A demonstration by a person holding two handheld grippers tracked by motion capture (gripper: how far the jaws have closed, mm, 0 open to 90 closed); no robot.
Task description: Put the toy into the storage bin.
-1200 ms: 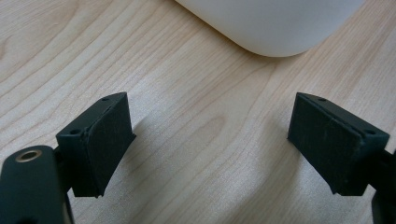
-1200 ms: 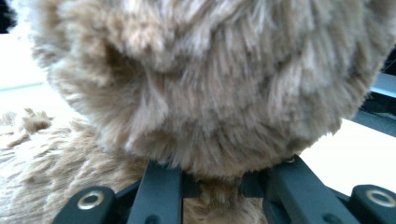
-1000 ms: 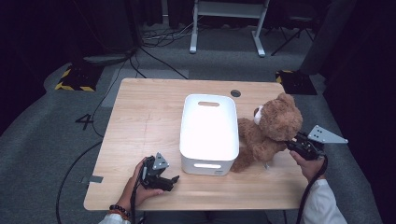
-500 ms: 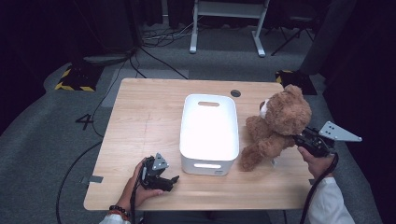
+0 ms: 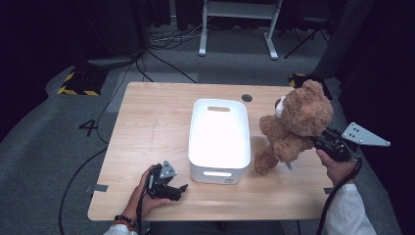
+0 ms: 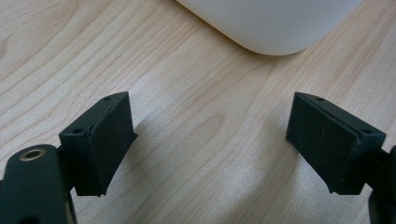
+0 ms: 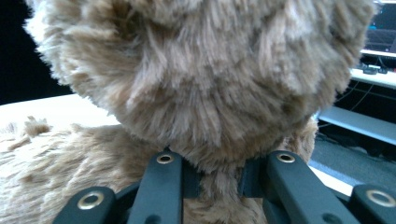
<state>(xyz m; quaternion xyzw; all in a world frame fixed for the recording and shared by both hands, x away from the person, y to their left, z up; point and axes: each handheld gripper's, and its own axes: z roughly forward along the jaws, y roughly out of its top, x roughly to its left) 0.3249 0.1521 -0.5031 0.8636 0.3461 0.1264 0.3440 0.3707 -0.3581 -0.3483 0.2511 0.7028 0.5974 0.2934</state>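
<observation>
A brown teddy bear [image 5: 296, 125] hangs tilted above the table's right side, just right of a white bin [image 5: 219, 139]. My right gripper [image 5: 318, 142] is shut on the fur at the back of the bear's neck. In the right gripper view the bear [image 7: 201, 79] looms close, with fur pinched between my right gripper [image 7: 219, 184] jaws. My left gripper [image 5: 177, 190] rests on the table near the front edge, left of the bin's front corner. In the left gripper view my left gripper [image 6: 212, 140] stands open over bare wood, the bin [image 6: 275, 23] just ahead.
The wooden table [image 5: 147, 122] has a round cable hole [image 5: 246, 98] behind the bin. Cables [image 5: 161, 44] and a white stand [image 5: 237, 19] lie on the grey floor beyond. A yellow-black striped block [image 5: 78, 83] sits at far left.
My right gripper has lifted the bear upward, and its legs now hang above the tabletop. The left gripper has stayed where it was.
</observation>
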